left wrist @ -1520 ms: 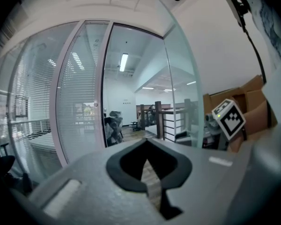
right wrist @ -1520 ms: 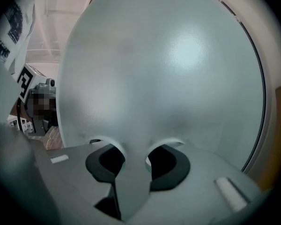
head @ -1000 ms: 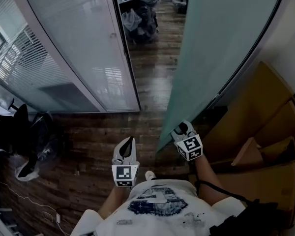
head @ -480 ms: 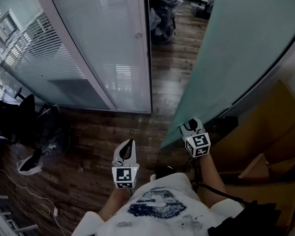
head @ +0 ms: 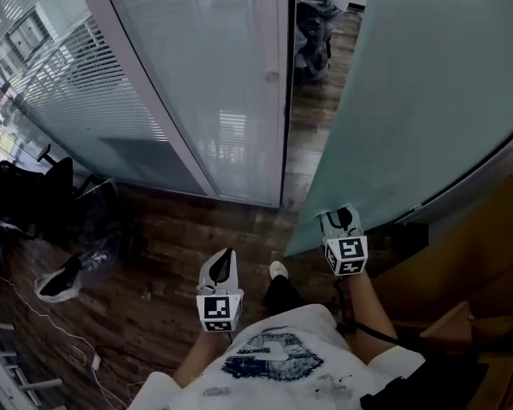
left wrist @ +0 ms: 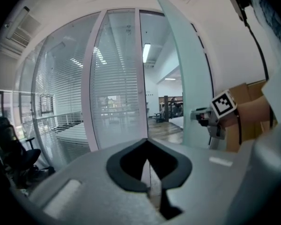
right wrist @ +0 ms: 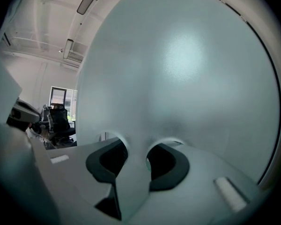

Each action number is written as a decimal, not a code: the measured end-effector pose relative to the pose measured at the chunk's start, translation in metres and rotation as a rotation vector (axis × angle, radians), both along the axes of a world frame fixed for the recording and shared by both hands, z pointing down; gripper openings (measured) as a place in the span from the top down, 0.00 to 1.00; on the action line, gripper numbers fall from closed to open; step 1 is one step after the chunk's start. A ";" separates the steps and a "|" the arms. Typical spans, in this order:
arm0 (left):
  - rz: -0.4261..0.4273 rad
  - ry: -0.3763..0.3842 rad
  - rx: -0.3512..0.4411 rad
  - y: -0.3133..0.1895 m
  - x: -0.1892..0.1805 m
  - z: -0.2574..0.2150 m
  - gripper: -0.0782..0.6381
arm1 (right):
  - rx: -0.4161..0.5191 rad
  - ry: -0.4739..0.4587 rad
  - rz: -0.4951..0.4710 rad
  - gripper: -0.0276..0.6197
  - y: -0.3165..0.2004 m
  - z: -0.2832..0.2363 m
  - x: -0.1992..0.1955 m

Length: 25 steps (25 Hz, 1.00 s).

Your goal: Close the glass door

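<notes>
**Glass door** (head: 410, 101): tall frosted pane, pale blue-green, smooth, not see-through. It stands ajar at R of head view, w/ its lower corner near the person's shoe (head: 278, 269) above the wood floor (head: 179, 237). The doorway gap lies btw. the door and a fixed glass partition (head: 197, 84) w/ a pale frame post; horizontal blinds show on the panes further L. R tool (head: 340, 220) is on the door: in the right gripper view a strip of the pane runs down btw. its dark pads (right wrist: 178, 172), and the jaws are closing onto it. L tool (head: 224, 259) hangs apart from the door, over the floor, w/ jaws together, tips meeting, nothing btw. them. Containers: cardboard boxes (head: 483, 263) at lower R beside the door, one flap raised, contents not visible. Dark bags (head: 312, 20) lie on the floor beyond the doorway, contents hidden.
</notes>
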<state>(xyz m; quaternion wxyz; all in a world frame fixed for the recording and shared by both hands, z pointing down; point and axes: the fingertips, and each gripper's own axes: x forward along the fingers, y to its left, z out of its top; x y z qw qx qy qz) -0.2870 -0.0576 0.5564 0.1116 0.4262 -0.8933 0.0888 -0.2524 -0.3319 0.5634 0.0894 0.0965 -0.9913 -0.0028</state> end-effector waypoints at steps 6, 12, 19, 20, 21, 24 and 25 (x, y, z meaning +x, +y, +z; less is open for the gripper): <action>-0.018 -0.005 -0.004 -0.027 -0.050 -0.009 0.89 | 0.009 0.013 0.062 0.76 -0.016 -0.001 -0.043; -0.028 -0.021 -0.025 -0.054 -0.090 -0.017 0.89 | 0.018 0.012 0.106 0.76 -0.038 -0.003 -0.081; -0.060 -0.045 -0.041 -0.084 -0.134 -0.019 0.89 | 0.024 0.011 0.162 0.76 -0.064 0.005 -0.119; -0.062 -0.049 -0.042 -0.089 -0.139 -0.018 0.89 | 0.023 0.011 0.168 0.76 -0.068 0.006 -0.124; -0.063 -0.052 -0.042 -0.093 -0.144 -0.018 0.89 | 0.020 0.011 0.174 0.76 -0.070 0.006 -0.127; -0.071 -0.058 -0.044 -0.104 -0.154 -0.017 0.89 | 0.012 0.001 0.186 0.76 -0.076 -0.002 -0.137; -0.074 -0.060 -0.044 -0.107 -0.158 -0.016 0.89 | 0.012 -0.002 0.190 0.76 -0.078 -0.003 -0.141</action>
